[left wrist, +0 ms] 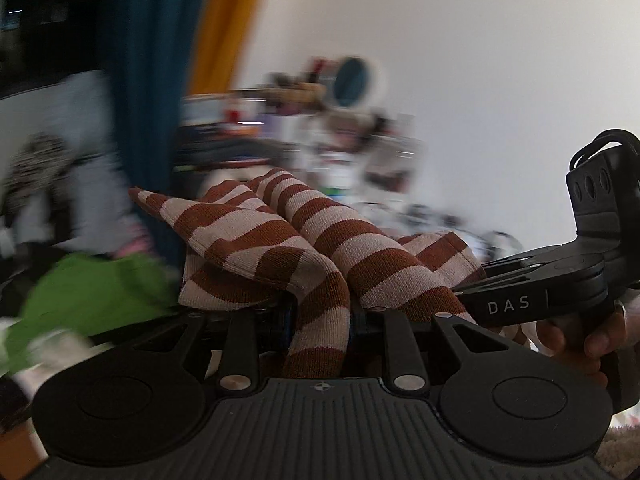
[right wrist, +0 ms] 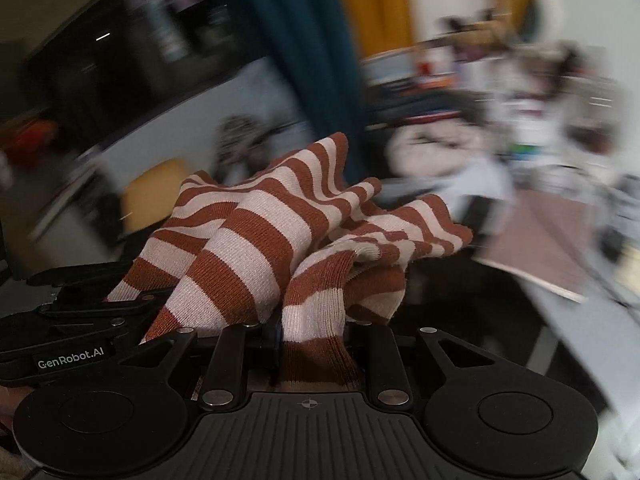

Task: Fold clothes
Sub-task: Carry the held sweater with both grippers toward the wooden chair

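The left gripper [left wrist: 320, 312] is closed to a narrow gap on a fold of the striped garment [left wrist: 280, 240], which bunches up directly ahead of its jaws and hangs through between them. Just to its right, in the left wrist view, the right gripper [left wrist: 560, 280] sits close alongside, held in a hand [left wrist: 580, 340]. From the right wrist view, the right gripper [right wrist: 312, 332] is likewise clamped narrowly on the garment [right wrist: 260, 232], cloth heaped just in front of it, with the left gripper [right wrist: 80, 320] immediately to its left. Judgement: the garment is held off any surface, both grips close together, so the step in hand appears to be carrying or shaking it out before laying it flat. To do this well, the two grips should draw apart along one edge until the cloth hangs taut and square, then lower it evenly; bunched knit of this kind will likely drag and crease if set down slack. Surroundings are heavily blurred. Beyond the left gripper lies a green cloth [left wrist: 92, 300] low to the left, a blue curtain [left wrist: 148, 100] and a yellow one [left wrist: 228, 20] ahead, then a cluttered shelf [left wrist: 320, 120] against a white wall [left wrist: 480, 80]. A pale table [right wrist: 560, 312] lies to the right of the right gripper.
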The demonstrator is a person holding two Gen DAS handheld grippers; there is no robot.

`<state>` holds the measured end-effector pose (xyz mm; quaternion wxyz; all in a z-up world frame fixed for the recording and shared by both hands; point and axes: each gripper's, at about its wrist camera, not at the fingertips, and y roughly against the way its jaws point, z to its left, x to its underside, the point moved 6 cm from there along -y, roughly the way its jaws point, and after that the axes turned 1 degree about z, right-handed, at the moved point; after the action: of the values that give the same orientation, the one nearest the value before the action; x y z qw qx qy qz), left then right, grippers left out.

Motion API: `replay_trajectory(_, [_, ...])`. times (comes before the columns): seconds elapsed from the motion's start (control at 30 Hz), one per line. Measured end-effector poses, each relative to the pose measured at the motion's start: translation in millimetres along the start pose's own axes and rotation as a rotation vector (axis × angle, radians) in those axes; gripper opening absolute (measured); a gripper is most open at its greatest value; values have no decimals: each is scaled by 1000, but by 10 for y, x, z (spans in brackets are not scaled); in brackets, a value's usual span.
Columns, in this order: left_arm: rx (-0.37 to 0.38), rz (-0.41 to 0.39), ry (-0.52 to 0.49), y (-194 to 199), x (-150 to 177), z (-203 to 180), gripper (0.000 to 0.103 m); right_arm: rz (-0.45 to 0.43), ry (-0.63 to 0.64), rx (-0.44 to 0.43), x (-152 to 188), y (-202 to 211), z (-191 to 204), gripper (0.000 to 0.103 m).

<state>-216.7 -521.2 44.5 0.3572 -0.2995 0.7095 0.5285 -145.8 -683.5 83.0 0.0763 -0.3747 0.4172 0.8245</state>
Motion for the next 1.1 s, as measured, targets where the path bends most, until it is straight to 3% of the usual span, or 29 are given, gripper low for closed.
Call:
replay_trajectory(0.17, [-141, 0, 94, 170, -34, 744, 23, 79, 113, -152, -268, -699, 621, 19])
replay_trajectory(0.43, [-297, -2, 178, 95, -208, 1928, 23, 130, 209, -311, -794, -1688, 1230, 19])
replay_trajectory(0.73, [-391, 26, 287, -73, -366, 3219, 23, 219, 275, -397, -1493, -3064, 1803, 19])
replay_trajectory(1.1, [-389, 27, 349, 153, -235, 4679, 23, 285, 332, -399, -1625, -4274, 2794, 19])
